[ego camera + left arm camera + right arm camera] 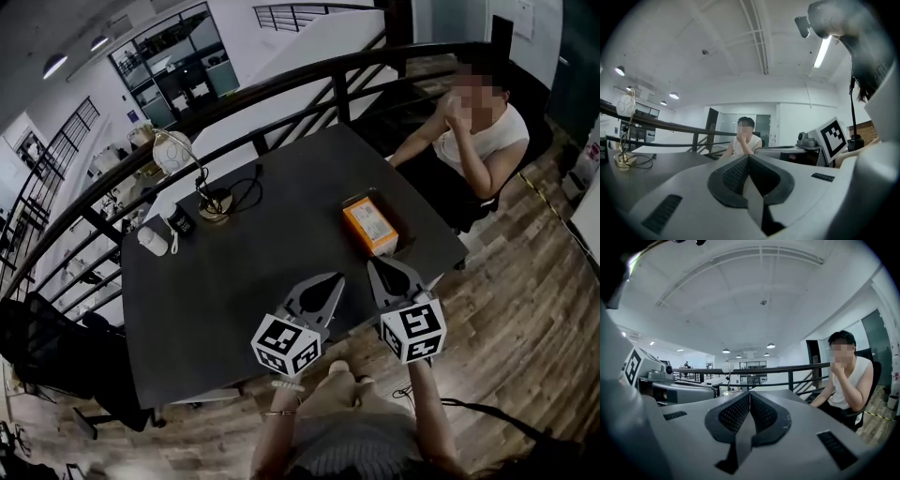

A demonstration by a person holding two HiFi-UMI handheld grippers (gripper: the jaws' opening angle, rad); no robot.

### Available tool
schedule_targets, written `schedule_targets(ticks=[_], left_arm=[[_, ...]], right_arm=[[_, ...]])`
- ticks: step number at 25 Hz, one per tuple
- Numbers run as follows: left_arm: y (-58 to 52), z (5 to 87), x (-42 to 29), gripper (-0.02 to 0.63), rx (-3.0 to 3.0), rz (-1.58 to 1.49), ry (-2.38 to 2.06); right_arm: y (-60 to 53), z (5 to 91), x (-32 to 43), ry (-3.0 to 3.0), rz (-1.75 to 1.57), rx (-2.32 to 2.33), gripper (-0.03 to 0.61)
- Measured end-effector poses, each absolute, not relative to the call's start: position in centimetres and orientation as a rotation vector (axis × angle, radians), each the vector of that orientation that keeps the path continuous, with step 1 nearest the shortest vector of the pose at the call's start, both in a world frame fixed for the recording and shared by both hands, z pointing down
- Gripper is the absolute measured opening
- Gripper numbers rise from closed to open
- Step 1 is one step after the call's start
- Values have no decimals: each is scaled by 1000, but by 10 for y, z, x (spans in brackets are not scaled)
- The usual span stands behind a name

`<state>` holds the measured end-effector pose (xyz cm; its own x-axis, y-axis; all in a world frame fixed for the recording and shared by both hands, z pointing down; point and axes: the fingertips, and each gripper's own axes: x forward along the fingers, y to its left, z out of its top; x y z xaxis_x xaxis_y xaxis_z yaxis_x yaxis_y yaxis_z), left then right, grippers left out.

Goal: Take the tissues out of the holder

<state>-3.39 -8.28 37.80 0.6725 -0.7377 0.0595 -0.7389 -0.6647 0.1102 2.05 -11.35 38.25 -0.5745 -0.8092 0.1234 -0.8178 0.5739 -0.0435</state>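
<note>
An orange tissue holder (370,225) with a white top lies on the dark table (244,291), toward its right side. My left gripper (336,277) hovers over the table's near edge, jaws shut and empty. Just to its right, my right gripper (373,263) is also shut and empty, its tip a short way in front of the holder. Both gripper views look level and upward across the table, so the holder is hidden there. In the left gripper view the left gripper (749,158) has its pads pressed together. The right gripper (750,394) looks the same in its own view.
A gold desk lamp (202,178) with a cable stands at the table's back left, beside a dark cup (181,222) and a white object (155,241). A person (478,131) sits at the far right corner. A black railing (281,89) runs behind the table.
</note>
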Motion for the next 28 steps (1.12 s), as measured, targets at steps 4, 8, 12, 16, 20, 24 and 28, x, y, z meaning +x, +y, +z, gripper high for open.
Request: schedule_targets(ticks=[4,8,12,16,20,24,28], left_arm=[[-93,396,-31,8,2704,44,-1217],[-114,398,-26,8,2702,36,-1210],[-142,396,-24,8,2707,18,-1209],[-174,391,-24,8,2720,12,-1206],[-200,391,-26,8,2715,11,-1199],[-218,399,-28,8,2701,28,-1182],[-232,410,-30,8,2684,39,-1149]], right_arm=[[-117,411,21,-2662,248,1341,14],[-140,417,29,-2622,259,1345,14],[-171,416,36,-2589,235,1352,14],[-207,416,36,-2567,232,1337,14],[-237,417,29,-2562,264,1285,14],[-258,422,17,-2598,352,1184,15],[-271,440,8,-2546,389,1115,29]])
